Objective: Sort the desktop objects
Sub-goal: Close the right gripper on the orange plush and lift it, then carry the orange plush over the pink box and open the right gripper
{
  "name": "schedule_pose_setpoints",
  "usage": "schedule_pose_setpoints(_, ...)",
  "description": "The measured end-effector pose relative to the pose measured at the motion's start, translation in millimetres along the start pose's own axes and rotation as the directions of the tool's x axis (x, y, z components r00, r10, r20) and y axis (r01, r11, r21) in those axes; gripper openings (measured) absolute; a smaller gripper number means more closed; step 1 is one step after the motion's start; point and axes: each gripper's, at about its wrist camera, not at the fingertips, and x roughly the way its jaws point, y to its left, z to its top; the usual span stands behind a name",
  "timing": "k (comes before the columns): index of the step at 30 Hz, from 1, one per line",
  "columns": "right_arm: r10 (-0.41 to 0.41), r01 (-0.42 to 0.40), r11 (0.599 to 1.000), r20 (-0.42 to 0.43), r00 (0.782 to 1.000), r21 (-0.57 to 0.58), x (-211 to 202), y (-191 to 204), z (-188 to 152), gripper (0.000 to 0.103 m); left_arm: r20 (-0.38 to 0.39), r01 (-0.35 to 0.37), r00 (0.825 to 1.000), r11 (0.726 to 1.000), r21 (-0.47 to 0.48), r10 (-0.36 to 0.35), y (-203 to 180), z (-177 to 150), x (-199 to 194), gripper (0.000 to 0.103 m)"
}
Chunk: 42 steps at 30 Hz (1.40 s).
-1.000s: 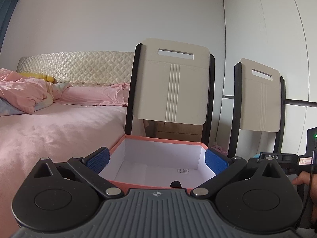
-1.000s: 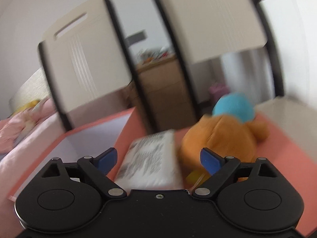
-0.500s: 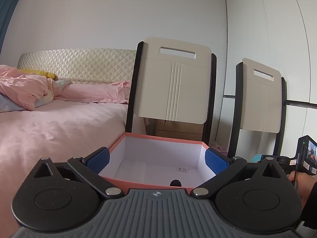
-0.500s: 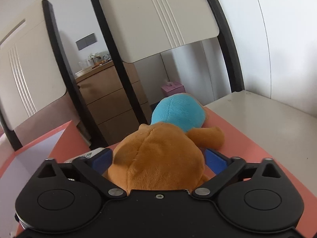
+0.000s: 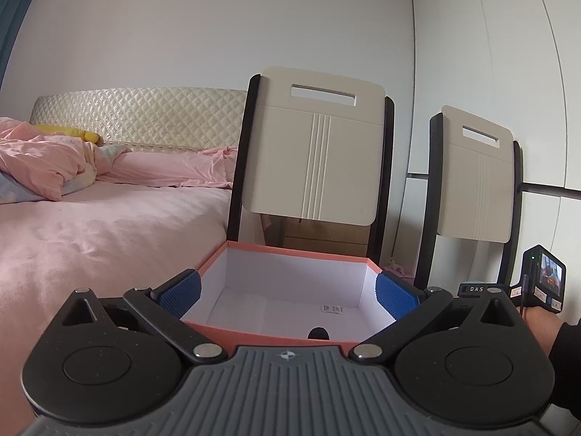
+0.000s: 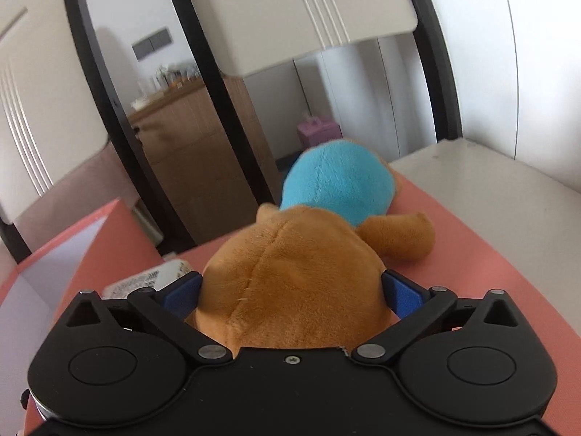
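1. The left tool (image 5: 288, 292) hovers with its blue-padded fingers (image 5: 181, 292) spread wide and nothing between them, aimed at an open salmon-pink box (image 5: 261, 334) with a white inside.
2. A small printed label (image 5: 333, 309) lies on the box's white floor; the near wall has a dark notch at its middle.
3. Behind the box stands a cream chair with a black frame (image 5: 314, 156), a second chair of the same kind (image 5: 475, 178) to its right, and a bed with pink bedding (image 5: 90, 225) to the left.
4. The right tool (image 6: 290, 292) straddles the back of an orange-brown plush toy (image 6: 290, 276); both blue pads sit against the plush's flanks, but whether they squeeze it or merely touch it I cannot tell.
5. The plush lies on a salmon-pink mat (image 6: 472, 254) on the pale counter (image 6: 508, 189), its blue cap (image 6: 337, 181) pointing away and one arm stretched to the right.
6. Just left of the plush, a white packet with printed text (image 6: 145, 279) rests on the mat, near the pink box's outer wall (image 6: 105, 243).
7. In the left view, the person's right hand (image 5: 541, 327) shows at the far right edge.
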Motion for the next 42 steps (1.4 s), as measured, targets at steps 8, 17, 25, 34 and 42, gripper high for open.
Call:
schedule_pose_setpoints(8, 0.027, -0.028, 0.998, 0.018, 0.999, 0.050, -12.6, -7.8, 3.5, 0.078, -0.003, -0.004, 1.000, 1.000, -0.003, 0.004, -0.6, -0.2, 0.1, 0.103)
schedule_pose_setpoints(17, 0.044, -0.050, 0.995, 0.068, 0.997, 0.087, -35.6, -15.1, 7.0, 0.075, -0.006, -0.010, 1.000, 1.000, -0.002, 0.010, -2.2, -0.6, 1.0, 0.103)
schedule_pose_setpoints(25, 0.082, -0.096, 0.991, 0.141, 0.987, 0.093, -64.3, -12.9, 16.1, 0.075, -0.004, -0.010, 1.000, 1.000, -0.010, 0.010, -2.4, 0.1, -0.2, 0.103)
schedule_pose_setpoints(34, 0.081, -0.097, 0.992, 0.195, 0.978, 0.078, -89.3, -19.9, 21.9, 0.075, 0.000, -0.010, 1.000, 1.000, -0.010, 0.010, -4.1, -0.1, -1.5, 0.103)
schedule_pose_setpoints(42, 0.097, -0.114, 0.991, 0.220, 0.971, 0.066, -99.8, -20.4, 30.1, 0.075, 0.000, -0.012, 1.000, 1.000, -0.009, 0.012, -4.1, -0.2, -2.2, 0.103)
